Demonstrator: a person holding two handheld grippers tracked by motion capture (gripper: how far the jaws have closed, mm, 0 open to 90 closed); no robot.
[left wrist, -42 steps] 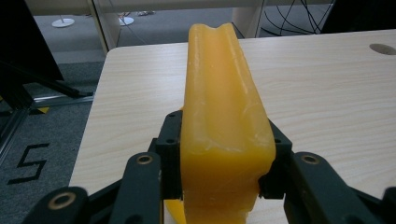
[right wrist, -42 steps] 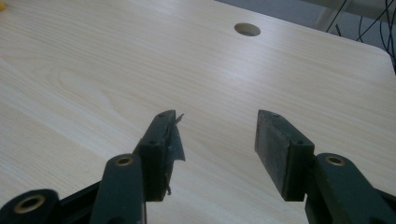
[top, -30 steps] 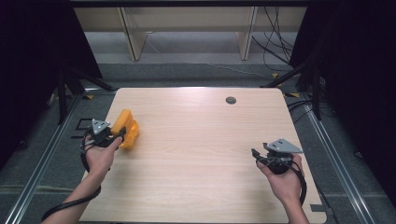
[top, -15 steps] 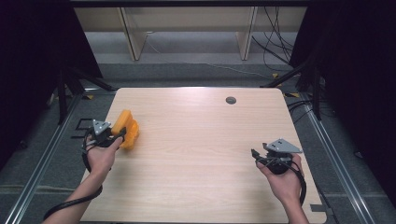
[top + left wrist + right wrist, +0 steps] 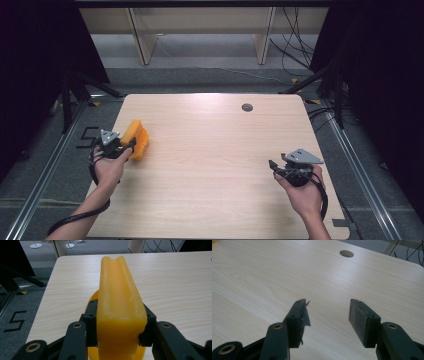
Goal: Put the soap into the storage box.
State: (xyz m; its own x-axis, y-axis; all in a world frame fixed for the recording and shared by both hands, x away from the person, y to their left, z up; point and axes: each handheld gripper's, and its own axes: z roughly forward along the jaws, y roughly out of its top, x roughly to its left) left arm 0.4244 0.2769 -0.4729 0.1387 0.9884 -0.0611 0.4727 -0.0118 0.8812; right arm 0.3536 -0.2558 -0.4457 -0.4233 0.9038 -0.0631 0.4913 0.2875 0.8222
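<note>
I am gripping a yellow-orange moulded piece [image 5: 120, 307] with my left gripper [image 5: 116, 146]. In the left gripper view it is rising up the middle of the frame between my two black jaws, whose pads are pressing on its two flanks low in the picture. It is standing on edge there, with a shallow groove running along the face turned toward the camera and a notch at its far end. Behind and below it, a rounder orange part of the same colour is peeking out; I cannot tell whether that is one piece or two.

In the high view the piece [image 5: 136, 140] is showing at the left of the frame, over the left edge of the pale wooden table [image 5: 215, 150], just ahead of my left hand [image 5: 109, 167].

My right gripper [image 5: 280, 167] is sitting at the lower right of the high view, well apart from the orange piece, with my right hand [image 5: 302, 192] behind it. In the right gripper view its jaws are standing spread with bare tabletop showing between them; they are pinching nothing. A scrap of dark torn padding is curling off the left-hand pad.

A round hole [image 5: 247, 107] in the table is lying at the upper middle of the high view, and it is also showing at the top of the right gripper view [image 5: 346, 253].
</note>
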